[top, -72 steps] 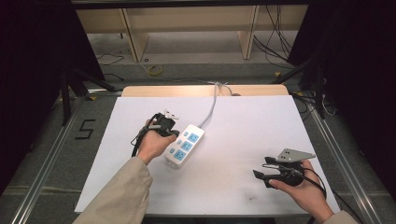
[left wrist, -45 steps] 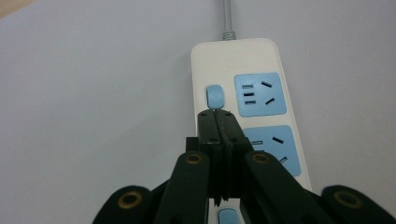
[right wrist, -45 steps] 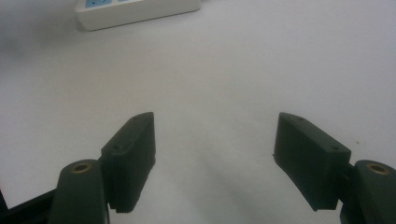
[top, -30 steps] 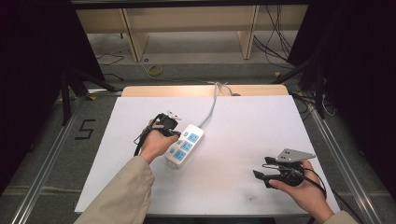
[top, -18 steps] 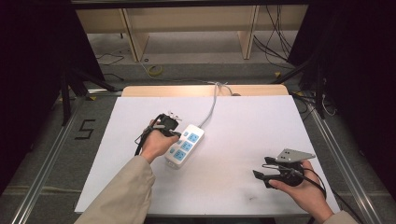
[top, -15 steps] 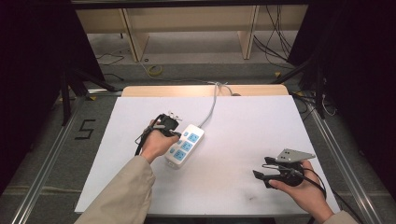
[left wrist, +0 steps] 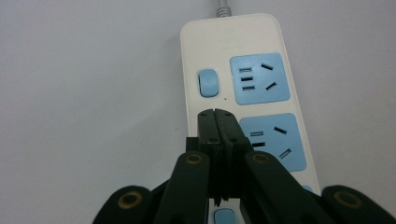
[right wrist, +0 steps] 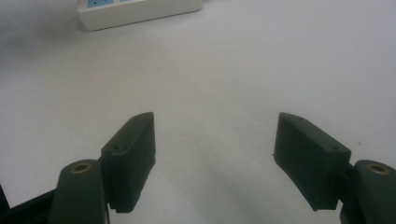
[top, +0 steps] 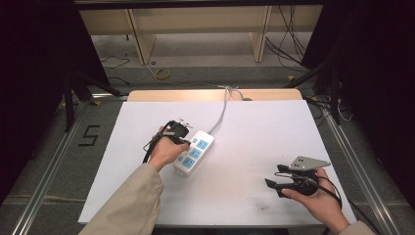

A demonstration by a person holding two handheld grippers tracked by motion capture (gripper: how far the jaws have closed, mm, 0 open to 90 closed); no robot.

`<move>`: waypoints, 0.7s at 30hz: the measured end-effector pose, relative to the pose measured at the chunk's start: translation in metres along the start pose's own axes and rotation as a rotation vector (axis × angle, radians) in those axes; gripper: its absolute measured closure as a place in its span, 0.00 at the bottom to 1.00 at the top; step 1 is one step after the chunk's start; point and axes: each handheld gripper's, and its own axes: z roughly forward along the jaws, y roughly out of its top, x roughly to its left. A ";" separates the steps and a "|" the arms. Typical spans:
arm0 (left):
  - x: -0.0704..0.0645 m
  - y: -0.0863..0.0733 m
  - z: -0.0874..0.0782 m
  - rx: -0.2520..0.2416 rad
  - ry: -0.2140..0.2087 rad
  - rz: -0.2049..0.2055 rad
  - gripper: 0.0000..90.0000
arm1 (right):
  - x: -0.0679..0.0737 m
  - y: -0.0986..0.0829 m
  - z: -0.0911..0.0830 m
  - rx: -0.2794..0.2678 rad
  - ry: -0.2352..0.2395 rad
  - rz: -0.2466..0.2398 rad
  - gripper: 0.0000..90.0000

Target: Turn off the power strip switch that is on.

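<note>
One white plastic power strip (top: 194, 152), three blue sockets; my left gripper (left wrist: 218, 116) pressed together over it, my right gripper (right wrist: 212, 158) spread.

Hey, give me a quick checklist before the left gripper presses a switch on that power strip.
1. Left gripper jaws closed to make one pressing tip: ok.
2. Tip over the power strip, lined up with its column of blue switches: ok.
3. Tip on a switch: cannot tell; it sits between the upper switch and a lower one.
4. Strip lying flat on the white table: ok.
5. Right gripper open, apart from the strip: ok.
6. Strip cord plugged in: cannot tell; it runs off the far edge.
</note>
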 end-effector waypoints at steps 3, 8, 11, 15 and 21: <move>0.000 0.000 0.001 0.010 -0.001 0.001 1.00 | 0.000 0.000 0.000 0.000 0.000 -0.002 0.33; 0.001 0.000 0.003 0.013 -0.005 0.000 1.00 | 0.000 0.000 0.000 0.000 0.001 0.001 0.33; 0.001 -0.001 0.005 0.020 -0.006 -0.002 1.00 | 0.000 0.000 0.000 0.000 0.001 0.001 0.33; 0.001 -0.001 0.006 0.028 -0.010 0.000 1.00 | 0.000 0.000 0.000 0.000 0.000 0.002 0.33; 0.000 0.000 0.007 0.028 -0.007 -0.003 1.00 | 0.000 0.000 0.000 0.001 0.001 -0.001 0.33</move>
